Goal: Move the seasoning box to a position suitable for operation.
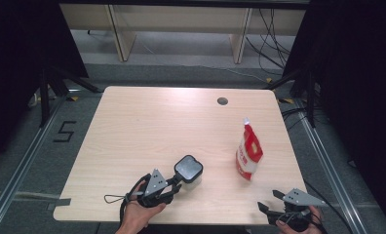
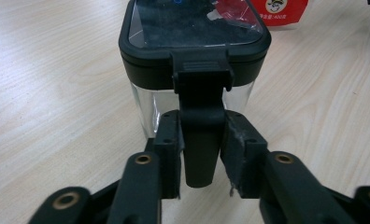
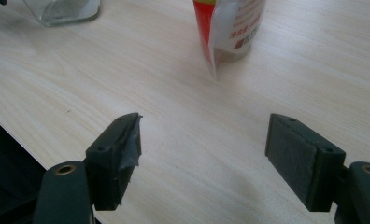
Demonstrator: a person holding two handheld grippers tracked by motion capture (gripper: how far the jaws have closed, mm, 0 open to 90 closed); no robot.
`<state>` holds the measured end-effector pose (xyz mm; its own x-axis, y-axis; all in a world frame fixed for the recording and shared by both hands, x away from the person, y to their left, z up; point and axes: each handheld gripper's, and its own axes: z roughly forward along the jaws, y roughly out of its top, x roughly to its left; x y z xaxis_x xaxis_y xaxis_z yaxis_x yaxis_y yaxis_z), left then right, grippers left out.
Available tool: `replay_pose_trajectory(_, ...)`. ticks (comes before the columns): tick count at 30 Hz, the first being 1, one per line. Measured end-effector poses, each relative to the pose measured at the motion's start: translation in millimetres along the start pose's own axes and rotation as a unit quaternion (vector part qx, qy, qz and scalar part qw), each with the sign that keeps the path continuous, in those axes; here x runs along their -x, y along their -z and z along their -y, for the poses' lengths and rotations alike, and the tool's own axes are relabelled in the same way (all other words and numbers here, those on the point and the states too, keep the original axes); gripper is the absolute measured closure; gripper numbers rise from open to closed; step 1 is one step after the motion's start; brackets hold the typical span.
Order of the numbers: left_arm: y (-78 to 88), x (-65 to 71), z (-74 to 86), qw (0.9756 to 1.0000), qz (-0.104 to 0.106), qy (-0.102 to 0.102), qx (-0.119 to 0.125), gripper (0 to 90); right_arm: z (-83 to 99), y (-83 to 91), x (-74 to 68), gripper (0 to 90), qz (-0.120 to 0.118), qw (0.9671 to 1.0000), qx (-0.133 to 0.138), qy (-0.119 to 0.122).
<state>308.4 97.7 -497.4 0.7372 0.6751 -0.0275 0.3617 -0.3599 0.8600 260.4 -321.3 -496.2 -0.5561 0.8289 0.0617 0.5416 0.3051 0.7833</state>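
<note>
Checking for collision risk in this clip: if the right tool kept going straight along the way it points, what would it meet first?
Probably the red and white pouch standing ahead, slightly left of centre between the open jaws of the right tool. Bare table lies before it. Depth is unclear, so it might pass just beside it.

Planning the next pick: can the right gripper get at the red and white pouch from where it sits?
Probably yes. The right gripper is open, with bare table between it and the upright red and white pouch; the left gripper and the container are off to the side.
</note>
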Motion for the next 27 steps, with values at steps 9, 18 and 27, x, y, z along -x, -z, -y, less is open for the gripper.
replay_pose_trajectory(9, -0.1, -5.5, -0.3, 1.0000, 0.002, -0.008, 0.006, 71.4, -0.1, -1.1, 1.2, 27.9, -0.009, 0.9999, -0.003, 0.006)
replay_pose_trajectory(18, -6.1, -7.8, -2.9, 1.0000, 0.000, -0.002, 0.004, 67.7, -0.4, -2.1, 0.4, 28.0, -0.009, 0.9999, -0.004, 0.012)
replay_pose_trajectory(27, -4.7, -10.6, -2.6, 0.9994, 0.012, -0.033, 0.006, 71.7, -0.5, -2.0, 0.2, 27.9, -0.017, 0.9998, -0.004, 0.014)
